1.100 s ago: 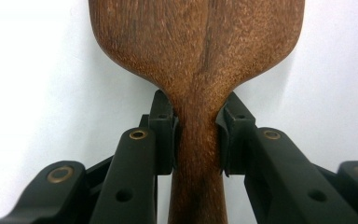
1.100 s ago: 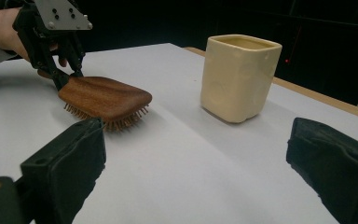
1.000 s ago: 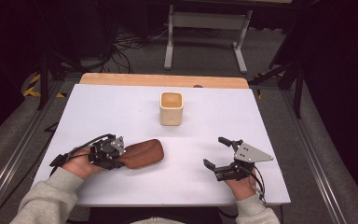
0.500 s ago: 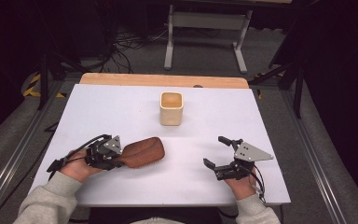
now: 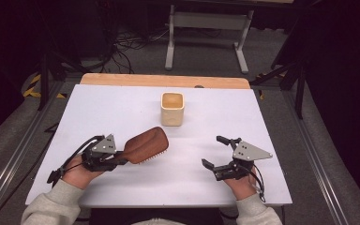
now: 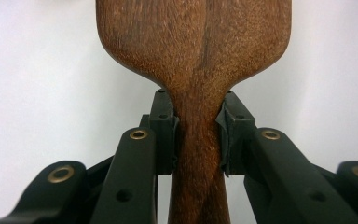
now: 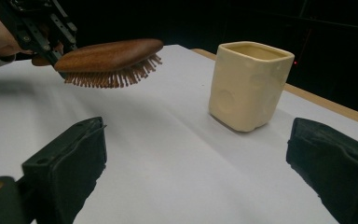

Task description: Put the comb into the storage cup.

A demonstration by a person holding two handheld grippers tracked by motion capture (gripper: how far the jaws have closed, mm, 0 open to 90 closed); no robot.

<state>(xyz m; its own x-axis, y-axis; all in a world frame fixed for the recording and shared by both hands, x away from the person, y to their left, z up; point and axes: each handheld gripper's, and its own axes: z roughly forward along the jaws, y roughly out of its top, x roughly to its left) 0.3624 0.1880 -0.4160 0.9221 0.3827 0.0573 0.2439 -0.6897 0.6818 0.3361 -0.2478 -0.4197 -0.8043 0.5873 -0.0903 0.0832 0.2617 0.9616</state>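
High view, left gripper [image 5: 122,158]: it is clamping the neck of the wooden hairbrush [image 5: 146,145], low on the left of the white table [image 5: 122,108].
High view, hairbrush: its head is pointing up and right toward the cream cup [image 5: 172,108], bristles facing down, with bare table lying between the two.
High view, cup: it is standing upright near the far middle of the table, well apart from both grippers and short of the wooden strip [image 5: 164,80] running along the far edge.
High view, right gripper [image 5: 215,152]: its jaws are standing wide apart with nothing between them, low on the right, with open table lying on toward the right edge.
High view, room: a broad bare stretch is lying between the two grippers, and the near edge is running just under both hands.
Left gripper view, grip: both pads [image 6: 168,140] are pressing the sides of the hairbrush [image 6: 193,60] where the handle is widening into the head, white table showing on either side.
Right gripper view, jaws: the two black jaws are standing far apart, holding nothing, with bare table between them.
Right gripper view, hairbrush [image 7: 109,56]: it is hanging clear above the table, bristles down, held at upper left by the left gripper [image 7: 51,49].
Right gripper view, cup [image 7: 249,86]: it is standing right of the brush head, apart from it, close to the table's far edge.
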